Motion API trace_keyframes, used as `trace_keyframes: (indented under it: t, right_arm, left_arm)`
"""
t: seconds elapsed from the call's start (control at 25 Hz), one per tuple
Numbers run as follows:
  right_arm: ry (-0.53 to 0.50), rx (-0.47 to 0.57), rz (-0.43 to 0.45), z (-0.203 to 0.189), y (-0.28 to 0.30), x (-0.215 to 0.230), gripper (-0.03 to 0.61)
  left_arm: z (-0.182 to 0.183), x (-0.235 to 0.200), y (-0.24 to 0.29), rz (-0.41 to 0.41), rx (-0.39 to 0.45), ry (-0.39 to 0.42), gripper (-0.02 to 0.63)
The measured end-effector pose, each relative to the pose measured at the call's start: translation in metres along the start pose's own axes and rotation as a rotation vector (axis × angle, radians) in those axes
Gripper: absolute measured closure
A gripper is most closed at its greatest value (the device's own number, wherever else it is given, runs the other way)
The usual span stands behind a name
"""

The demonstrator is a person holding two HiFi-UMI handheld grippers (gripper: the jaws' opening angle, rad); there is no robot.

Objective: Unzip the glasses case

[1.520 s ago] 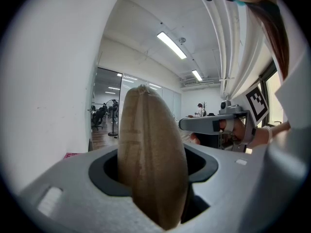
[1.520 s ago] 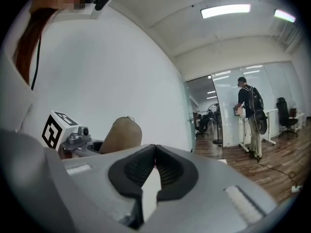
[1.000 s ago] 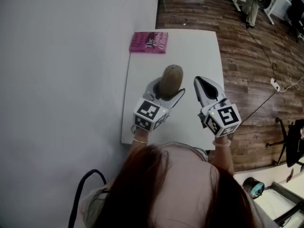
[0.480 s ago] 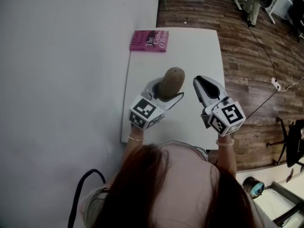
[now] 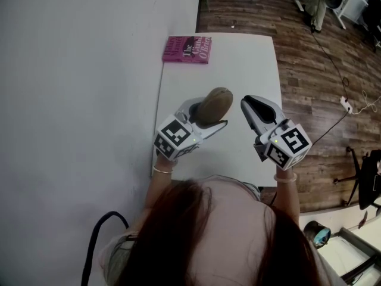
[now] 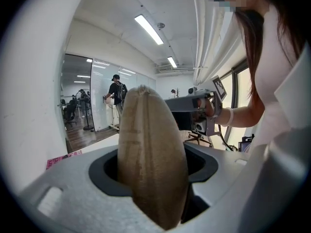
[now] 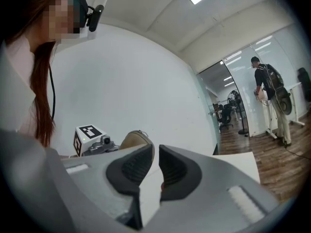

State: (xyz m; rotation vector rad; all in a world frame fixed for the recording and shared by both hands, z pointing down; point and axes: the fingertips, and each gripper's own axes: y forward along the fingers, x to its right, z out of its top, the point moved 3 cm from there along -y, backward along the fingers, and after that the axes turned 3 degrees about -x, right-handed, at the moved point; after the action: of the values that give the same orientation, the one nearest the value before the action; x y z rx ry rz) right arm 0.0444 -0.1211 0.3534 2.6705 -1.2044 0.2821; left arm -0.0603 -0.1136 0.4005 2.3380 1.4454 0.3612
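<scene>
A tan oval glasses case (image 5: 215,103) is held above the white table (image 5: 244,64), its long end tilted up and to the right. My left gripper (image 5: 207,117) is shut on its lower part. In the left gripper view the case (image 6: 150,154) fills the middle, standing between the jaws of the left gripper (image 6: 154,183). My right gripper (image 5: 252,108) hovers just right of the case, apart from it, shut with nothing between its pads. From the right gripper view (image 7: 156,166) the case's tip (image 7: 137,138) shows beyond the left pad. I cannot make out the zipper pull.
A pink book (image 5: 187,50) lies at the table's far left corner. A white wall runs along the left. Wooden floor (image 5: 321,82) with a cable lies to the right. A person (image 7: 269,93) stands far off behind glass.
The left gripper's cube has swung left and nearer, tipping the case further to the right. The right gripper has drifted slightly right and stays shut.
</scene>
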Motion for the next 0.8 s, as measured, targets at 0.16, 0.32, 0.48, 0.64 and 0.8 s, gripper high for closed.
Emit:
trace_keyframes:
  t: [0.16, 0.32, 0.48, 0.64, 0.8]
  right_arm:
    - [0.005, -0.004, 0.024, 0.001, 0.000, -0.001, 0.529]
    - [0.008, 0.006, 0.042, 0.004, -0.002, -0.003, 0.529]
    - [-0.001, -0.005, 0.076, 0.002, -0.004, -0.008, 0.506]
    - [-0.005, 0.002, 0.127, 0.005, -0.005, -0.013, 0.500]
    - [-0.024, -0.014, 0.156, 0.004, -0.006, -0.016, 0.500]
  left_arm:
    - [-0.003, 0.002, -0.001, -0.037, -0.032, 0.024, 0.318]
    - [-0.002, 0.005, -0.001, -0.072, -0.057, 0.050, 0.318]
    - [-0.001, 0.012, -0.001, -0.116, -0.072, 0.074, 0.318]
    - [0.002, 0.017, -0.002, -0.184, -0.070, 0.080, 0.318]
    - [0.002, 0.019, -0.005, -0.215, -0.093, 0.103, 0.318]
